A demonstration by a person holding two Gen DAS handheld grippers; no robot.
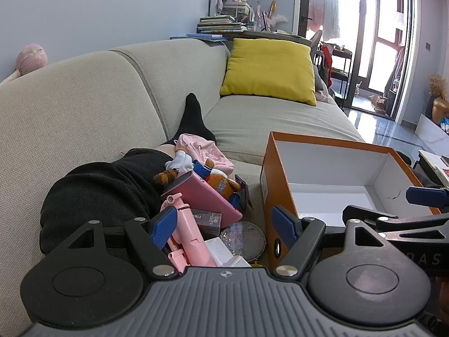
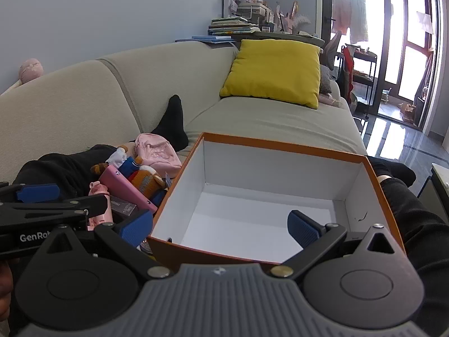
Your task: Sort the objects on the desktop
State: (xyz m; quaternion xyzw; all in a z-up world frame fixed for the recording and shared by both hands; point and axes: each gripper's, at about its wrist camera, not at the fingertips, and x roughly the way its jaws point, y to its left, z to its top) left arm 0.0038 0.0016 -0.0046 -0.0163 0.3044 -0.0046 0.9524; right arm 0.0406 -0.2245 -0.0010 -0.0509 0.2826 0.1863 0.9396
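Orange box (image 2: 179, 248): sitting empty, nothing sorted yet.
Left gripper (image 1: 226, 226): hovering fully spread, empty, over pink pile (image 1: 190, 224).
Right gripper (image 2: 220, 226): gaping wide, holding nothing, over box.
Tip: picking the top item first.

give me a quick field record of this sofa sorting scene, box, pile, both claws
setting: beige sofa, yellow cushion at the back
box: orange box, white inside, open, nothing in it
pile: beside the box, pink case, plush toy, pink pouch, glitter disc, pink stick-like gadget
left claw: open, above the pile, holding nothing
right claw: open, over the box's near edge, holding nothing
sorted so far: none
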